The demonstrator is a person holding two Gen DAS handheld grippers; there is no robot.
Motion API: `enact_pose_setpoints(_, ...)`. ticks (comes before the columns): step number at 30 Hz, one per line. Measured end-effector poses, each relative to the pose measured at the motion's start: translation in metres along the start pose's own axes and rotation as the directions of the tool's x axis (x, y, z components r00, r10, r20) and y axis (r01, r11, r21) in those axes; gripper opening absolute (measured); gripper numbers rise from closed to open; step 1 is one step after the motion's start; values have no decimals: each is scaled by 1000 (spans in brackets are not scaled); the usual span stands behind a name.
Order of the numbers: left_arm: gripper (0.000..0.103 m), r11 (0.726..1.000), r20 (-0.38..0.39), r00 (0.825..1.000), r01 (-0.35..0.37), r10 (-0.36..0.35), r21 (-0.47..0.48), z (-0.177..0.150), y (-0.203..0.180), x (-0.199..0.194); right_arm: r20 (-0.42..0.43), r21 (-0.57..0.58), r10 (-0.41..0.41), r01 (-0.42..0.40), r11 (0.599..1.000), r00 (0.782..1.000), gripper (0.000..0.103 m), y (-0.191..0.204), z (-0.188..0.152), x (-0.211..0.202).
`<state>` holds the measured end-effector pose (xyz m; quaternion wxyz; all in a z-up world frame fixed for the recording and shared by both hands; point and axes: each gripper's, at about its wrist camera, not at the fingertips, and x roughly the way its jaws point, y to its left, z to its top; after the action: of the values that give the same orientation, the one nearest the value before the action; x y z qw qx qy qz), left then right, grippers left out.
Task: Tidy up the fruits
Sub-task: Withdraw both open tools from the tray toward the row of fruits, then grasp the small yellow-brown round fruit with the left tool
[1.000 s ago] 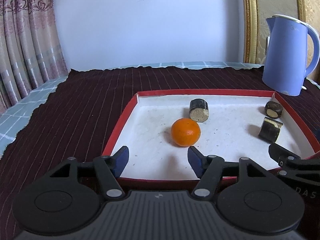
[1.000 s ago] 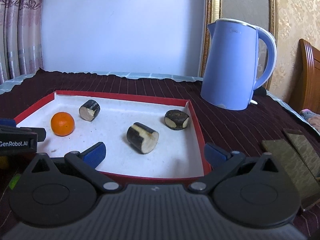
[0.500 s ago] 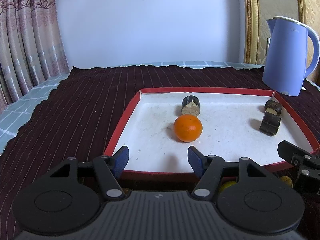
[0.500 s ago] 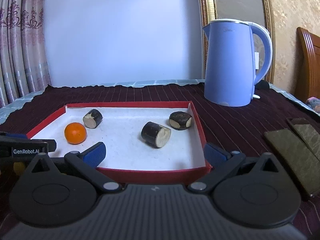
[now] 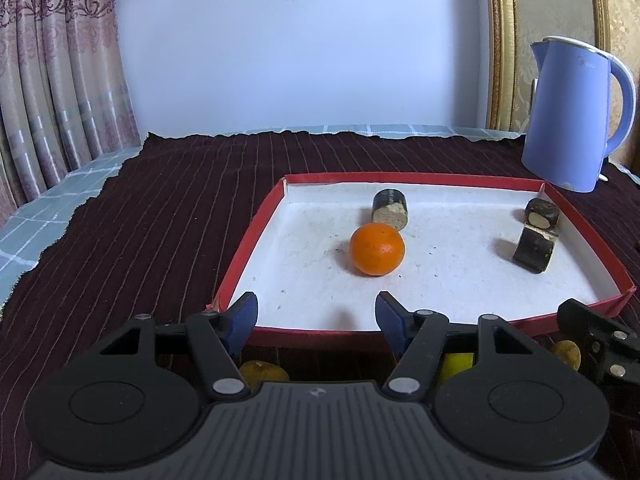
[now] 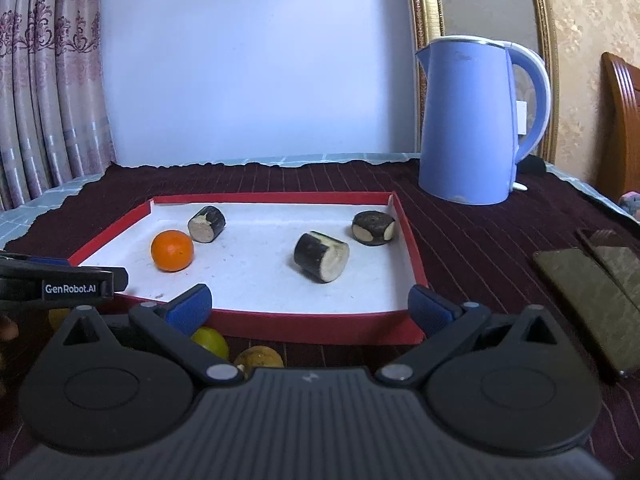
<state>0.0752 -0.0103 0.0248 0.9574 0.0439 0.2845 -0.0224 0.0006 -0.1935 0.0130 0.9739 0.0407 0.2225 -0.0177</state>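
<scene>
Both claws, left claw (image 5: 316, 316) and right claw (image 6: 310, 304), gaped wide, held nothing | orange (image 6: 172, 250) sat ahead inside tray (image 6: 312, 318) | yellow fruits (image 6: 210, 340) below claws waited outside

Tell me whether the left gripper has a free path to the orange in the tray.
Probably yes. The left gripper is open with nothing between its fingers, and the orange lies straight ahead. Only the low red tray rim lies between, so it must lift over.

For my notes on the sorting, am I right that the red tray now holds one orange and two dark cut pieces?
Not quite: the red tray holds one orange and three dark cut pieces, not two. The right wrist view shows all three apart.
</scene>
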Motion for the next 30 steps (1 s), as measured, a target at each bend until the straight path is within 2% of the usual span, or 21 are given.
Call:
enact_pose_setpoints(11, 65, 1000, 11, 1000, -1, 2, -6, -4, 2, -6, 2, 18, 9, -9, 1000, 1000, 103, -1, -4, -10)
enact_pose_setpoints(21, 65, 1000, 24, 1000, -1, 1, -18, -7, 7, -13, 20, -18, 2, -1, 1000, 1000, 103, 5, -7, -18)
enact_pose_setpoints(24, 73, 1000, 14, 1000, 5, -5, -22, -9, 11, -15, 27, -19, -17, 17, 1000, 1000, 103, 6, -8, -20)
enact_pose_setpoints(30, 74, 998, -30, 998, 52, -54, -47, -19, 26, -15, 31, -13, -15, 15, 1000, 999, 103, 1, -9, -27)
